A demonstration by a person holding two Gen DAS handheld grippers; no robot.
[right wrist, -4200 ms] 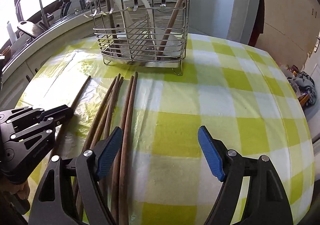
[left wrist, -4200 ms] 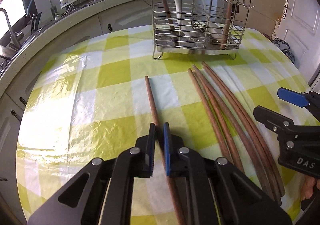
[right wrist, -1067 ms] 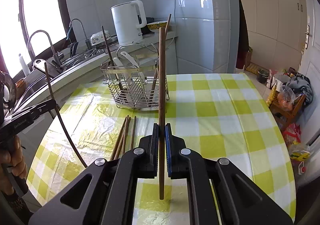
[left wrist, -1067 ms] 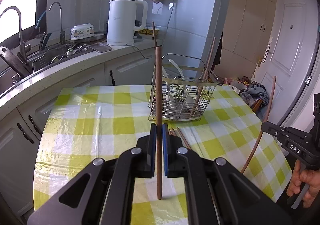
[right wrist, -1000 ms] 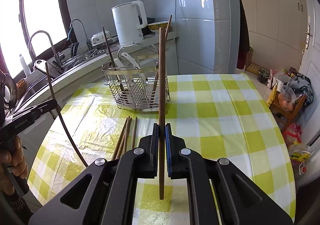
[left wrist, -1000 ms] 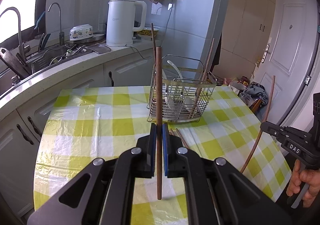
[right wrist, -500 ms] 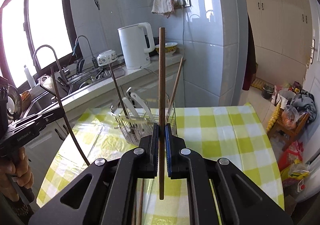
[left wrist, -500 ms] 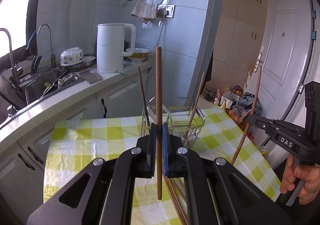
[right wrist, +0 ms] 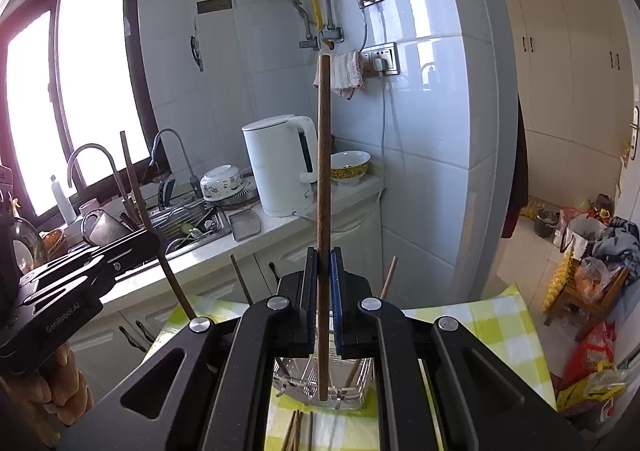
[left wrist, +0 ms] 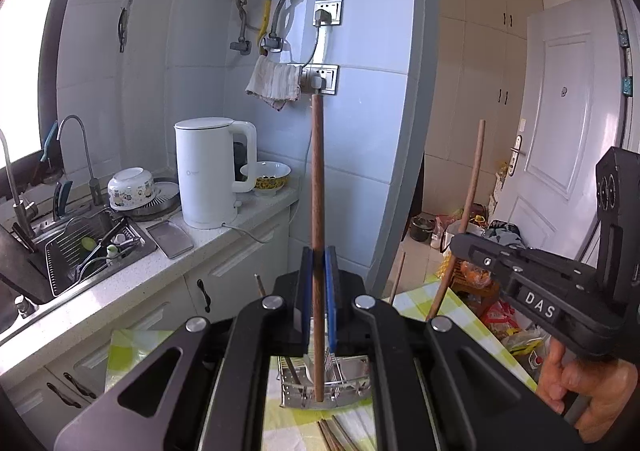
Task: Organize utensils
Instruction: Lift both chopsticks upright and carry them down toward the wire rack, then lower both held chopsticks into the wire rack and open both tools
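Looking through the left wrist view, the left tongs (left wrist: 318,299) are seen shut tight on a long brown chopstick (left wrist: 317,187). The stick is held straight up and down, with its low tip hanging above the wire basket (left wrist: 348,391). The basket is seen far below the tongs, standing on the counter with the yellow checked cloth (left wrist: 128,351). More loose chopsticks (left wrist: 332,437) are left lying on the cloth in front of the basket. At the right side, the right tongs (left wrist: 456,243) are seen, held by a hand (left wrist: 580,391), and a second chopstick (left wrist: 466,211) is gripped in them, leaning a little.

Looking through the right wrist view, the right tongs (right wrist: 323,299) are shut on that second chopstick (right wrist: 323,179), which stands upright. Its low tip is seen just over the basket (right wrist: 356,387), below the tongs. Sticks (right wrist: 298,431) on the cloth are seen near the bottom edge. At the left, the left tongs (right wrist: 154,239) and their leaning stick (right wrist: 148,219) are seen.

Both sticks are held long-way up, and the basket lies straight under them. Neither hand can be told to be nearer. It is judged that the sticks must be brought down, tip first, through the open top of the basket.
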